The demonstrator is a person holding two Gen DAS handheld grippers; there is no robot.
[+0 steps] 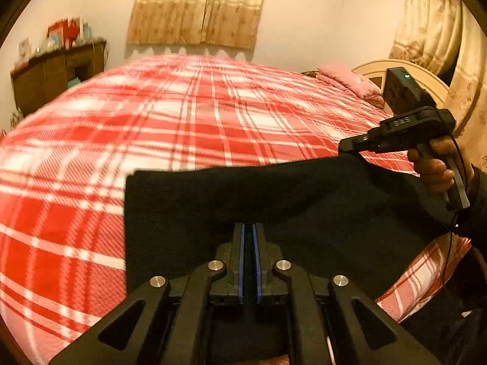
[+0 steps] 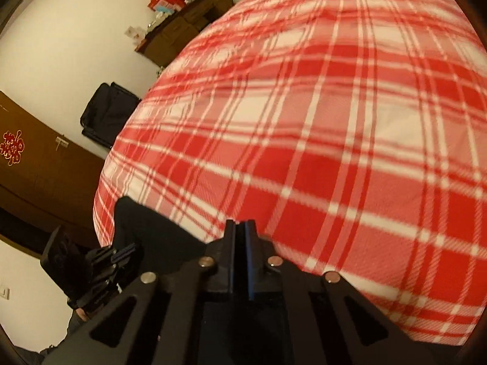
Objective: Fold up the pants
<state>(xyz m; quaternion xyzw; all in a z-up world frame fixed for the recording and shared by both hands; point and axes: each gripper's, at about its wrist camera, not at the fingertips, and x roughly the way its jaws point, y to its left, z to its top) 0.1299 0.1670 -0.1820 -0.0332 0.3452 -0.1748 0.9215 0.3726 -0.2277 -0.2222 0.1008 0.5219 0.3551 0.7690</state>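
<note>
The left gripper has its jaws nearly closed, pinching the near edge of the pants. The right gripper is clenched on the pants' far right corner. The pants, black, matte and folded into a flat rectangle, run lengthwise left to right between the grippers, over the red-and-white plaid bed.
</note>
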